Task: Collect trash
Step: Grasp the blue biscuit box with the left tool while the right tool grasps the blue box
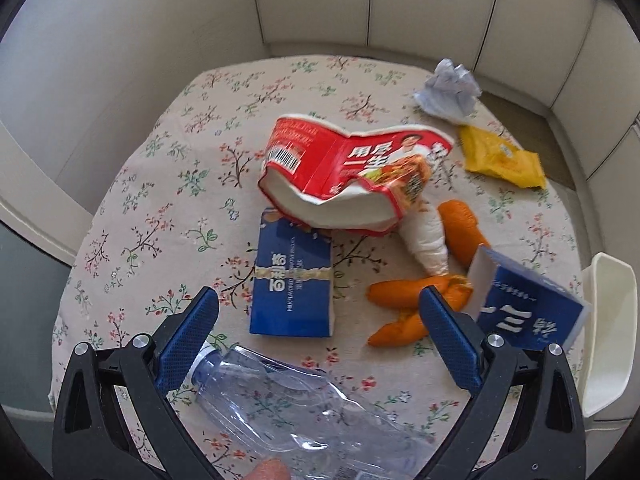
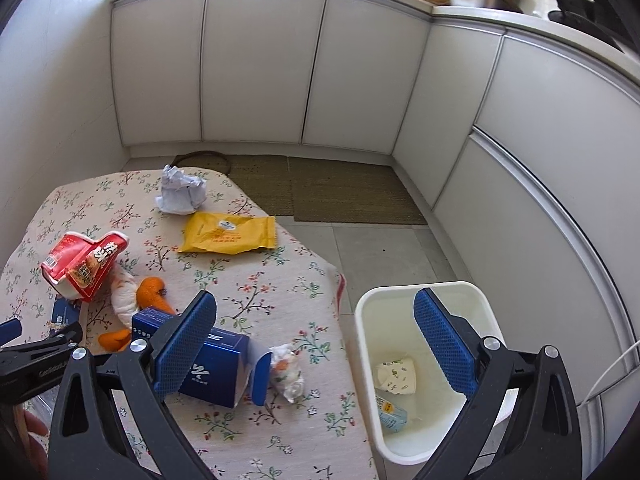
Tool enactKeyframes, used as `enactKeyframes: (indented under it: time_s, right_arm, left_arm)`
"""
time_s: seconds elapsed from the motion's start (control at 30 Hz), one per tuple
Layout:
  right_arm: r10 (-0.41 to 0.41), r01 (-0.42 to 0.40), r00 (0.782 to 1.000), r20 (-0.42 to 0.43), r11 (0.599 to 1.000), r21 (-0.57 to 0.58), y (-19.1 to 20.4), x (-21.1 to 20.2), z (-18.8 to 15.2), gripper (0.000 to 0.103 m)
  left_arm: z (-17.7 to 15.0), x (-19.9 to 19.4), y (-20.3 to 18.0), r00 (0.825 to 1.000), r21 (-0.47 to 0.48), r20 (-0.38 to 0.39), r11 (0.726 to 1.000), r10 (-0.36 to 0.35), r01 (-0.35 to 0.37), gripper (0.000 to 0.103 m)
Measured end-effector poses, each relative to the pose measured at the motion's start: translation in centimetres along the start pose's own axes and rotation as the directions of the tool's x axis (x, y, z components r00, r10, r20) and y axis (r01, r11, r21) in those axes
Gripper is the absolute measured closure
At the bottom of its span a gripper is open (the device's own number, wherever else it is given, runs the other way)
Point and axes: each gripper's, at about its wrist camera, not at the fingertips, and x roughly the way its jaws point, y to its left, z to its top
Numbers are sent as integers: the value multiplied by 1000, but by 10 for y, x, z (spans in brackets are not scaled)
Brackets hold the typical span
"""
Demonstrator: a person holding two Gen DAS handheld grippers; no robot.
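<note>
On the floral tablecloth (image 1: 160, 184) lie a crushed red noodle cup (image 1: 340, 176), a flat blue biscuit box (image 1: 292, 280), an open blue carton (image 1: 528, 308), a yellow wrapper (image 1: 500, 156), crumpled white paper (image 1: 448, 88) and an orange and white plush toy (image 1: 424, 256). My left gripper (image 1: 316, 344) is open above a clear plastic bottle (image 1: 296, 408) that lies between its fingers, with the neck by the left pad. My right gripper (image 2: 316, 348) is open and empty, over the table's right edge, with the white trash bin (image 2: 368, 320) beyond it. A crumpled clear wrapper (image 2: 286, 372) lies by the carton (image 2: 216, 368).
The bin stands on the floor to the right of the table (image 2: 260, 280) and holds a paper cup (image 2: 398, 374) and a small packet (image 2: 390, 414). White cabinets (image 2: 260, 72) surround the area. Woven mats (image 2: 344, 188) lie on the floor behind the table.
</note>
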Motion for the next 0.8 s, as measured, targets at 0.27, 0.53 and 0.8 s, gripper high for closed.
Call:
enactKeyframes:
  time_s: [0.27, 0.53, 0.8]
  right_arm:
    - [68, -74, 995, -68, 994, -81, 19, 19, 0, 7]
    - [247, -270, 962, -115, 918, -289, 46, 27, -5, 7]
    - [321, -372, 927, -196, 706, -603, 82, 31, -39, 7]
  left_arm:
    - [9, 55, 22, 987, -14, -163, 1000, -6, 3, 8]
    - [9, 58, 24, 981, 30, -179, 996, -73, 79, 50]
    - [-7, 34, 57, 955, -41, -218, 980, -199, 195, 50]
